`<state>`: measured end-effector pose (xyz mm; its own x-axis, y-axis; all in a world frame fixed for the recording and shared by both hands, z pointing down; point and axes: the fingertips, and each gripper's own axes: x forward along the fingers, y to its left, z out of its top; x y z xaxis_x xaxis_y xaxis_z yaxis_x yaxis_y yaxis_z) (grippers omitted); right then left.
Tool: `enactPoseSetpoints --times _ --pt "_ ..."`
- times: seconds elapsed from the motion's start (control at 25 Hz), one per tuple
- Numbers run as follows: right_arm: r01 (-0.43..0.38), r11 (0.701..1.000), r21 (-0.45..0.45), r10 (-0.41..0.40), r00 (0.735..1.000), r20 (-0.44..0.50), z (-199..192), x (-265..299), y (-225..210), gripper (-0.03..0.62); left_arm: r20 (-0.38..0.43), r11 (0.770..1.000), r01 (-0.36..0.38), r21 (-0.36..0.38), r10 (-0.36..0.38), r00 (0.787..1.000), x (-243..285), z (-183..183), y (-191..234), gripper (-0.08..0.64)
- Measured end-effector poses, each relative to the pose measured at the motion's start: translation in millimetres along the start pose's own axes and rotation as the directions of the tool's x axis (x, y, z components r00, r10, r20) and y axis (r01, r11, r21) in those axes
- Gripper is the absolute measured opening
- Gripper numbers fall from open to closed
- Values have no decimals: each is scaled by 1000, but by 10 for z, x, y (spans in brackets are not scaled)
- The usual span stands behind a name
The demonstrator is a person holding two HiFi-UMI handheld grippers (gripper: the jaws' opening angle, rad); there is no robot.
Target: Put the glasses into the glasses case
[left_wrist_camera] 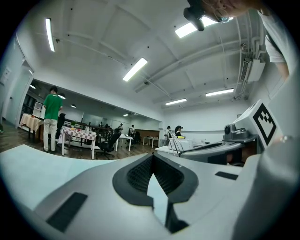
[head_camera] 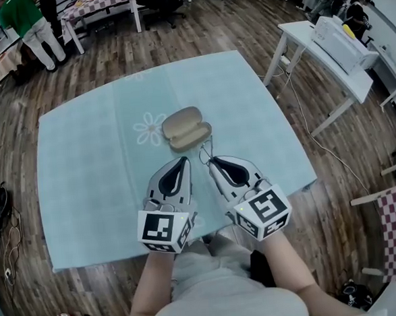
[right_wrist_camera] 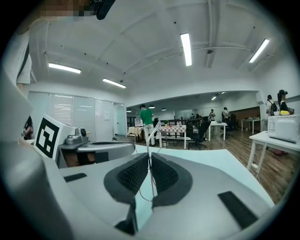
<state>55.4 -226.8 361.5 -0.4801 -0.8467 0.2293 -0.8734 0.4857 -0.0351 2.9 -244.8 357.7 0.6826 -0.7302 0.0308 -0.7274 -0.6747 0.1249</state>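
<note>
We see the glasses case lying open on the blue tablecloth. Just beside it, the right gripper pinches the wire-framed glasses; the left gripper is closed, empty

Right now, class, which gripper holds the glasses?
The right gripper: the wire glasses sit pinched between its jaws; the left gripper is shut, empty.

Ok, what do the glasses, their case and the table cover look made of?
The thin wire-framed glasses: likely metal, fine silvery strands.
The open tan oval case: matte, maybe fabric or leatherette; too small to tell.
The pale blue table cover: cloth or vinyl, with fold creases and printed daisy.
</note>
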Motion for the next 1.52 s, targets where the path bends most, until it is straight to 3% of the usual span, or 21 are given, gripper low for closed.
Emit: enactPoseSetpoints --times 0.64,0.88,1.12,1.28,1.52 --pt "-139 989 -54 133 986 -102 -80 467 -497 26 -48 989 -145 -37 143 989 416 -188 348 8" --pt "-226 970 -86 209 963 -168 -171 704 -601 26 -60 991 -133 -7 132 989 561 -228 397 8" --pt "-321 937 -136 287 932 -222 -221 929 -659 27 -99 979 -204 -28 200 975 634 -339 573 8" --pt "-378 907 -184 327 909 -258 -231 1095 -722 27 -111 977 -212 -26 208 972 698 -374 660 8" --pt "-500 822 -272 412 852 -322 -279 1305 -728 27 -139 972 -232 -31 226 964 830 -466 775 8"
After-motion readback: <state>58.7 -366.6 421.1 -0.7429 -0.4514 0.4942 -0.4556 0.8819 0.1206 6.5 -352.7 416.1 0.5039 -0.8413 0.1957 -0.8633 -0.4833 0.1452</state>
